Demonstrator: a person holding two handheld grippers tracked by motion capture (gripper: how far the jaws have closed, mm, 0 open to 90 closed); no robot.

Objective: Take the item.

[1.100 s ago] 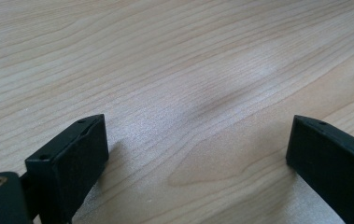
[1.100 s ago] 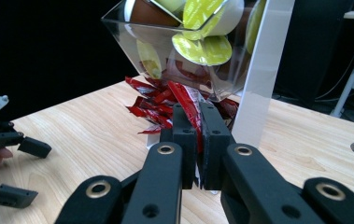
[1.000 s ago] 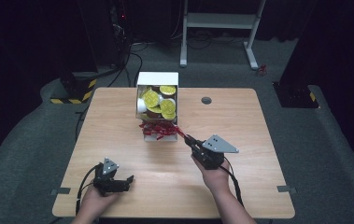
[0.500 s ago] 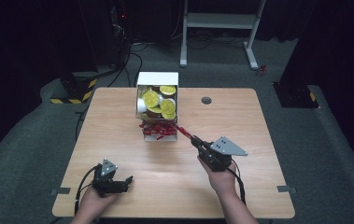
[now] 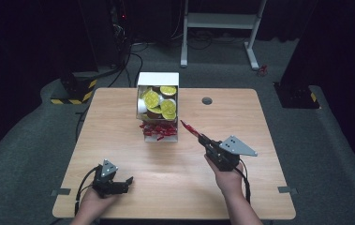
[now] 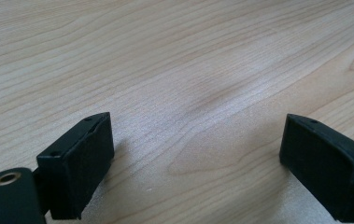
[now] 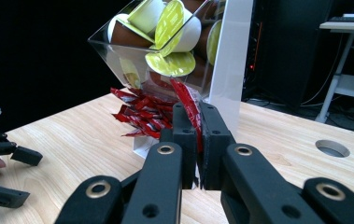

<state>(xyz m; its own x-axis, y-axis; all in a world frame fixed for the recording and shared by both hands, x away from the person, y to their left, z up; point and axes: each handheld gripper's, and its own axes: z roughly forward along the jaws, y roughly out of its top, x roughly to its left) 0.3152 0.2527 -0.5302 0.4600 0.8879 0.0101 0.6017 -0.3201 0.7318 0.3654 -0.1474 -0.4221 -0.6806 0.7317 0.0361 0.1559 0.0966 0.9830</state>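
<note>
A white dispenser box (image 5: 159, 78) stands at the middle back of the table. Its clear upper bin holds yellow-lidded pods (image 5: 151, 99), and red sachets (image 5: 159, 131) lie in its lower tray. My right gripper (image 5: 201, 137) is just right of the tray, shut on one red sachet (image 5: 189, 128) that sticks out past its tips. In the right gripper view, that sachet (image 7: 188, 105) is pinched between the closed jaws of the right gripper (image 7: 198, 112), in front of the pods (image 7: 170, 28) and the sachet pile (image 7: 139, 114). My left gripper (image 5: 127, 185) rests at the table's front left, open, over bare wood (image 6: 198, 70).
A round cable hole (image 5: 207, 101) sits in the tabletop (image 5: 259, 122) right of the dispenser. A white desk frame (image 5: 222, 21) and dark equipment stand on the floor behind the table. The left gripper (image 7: 6, 177) appears far left in the right gripper view.
My right gripper has drawn back to the right, away from the dispenser tray, carrying the red sachet with it. The left gripper has stayed where it was.
</note>
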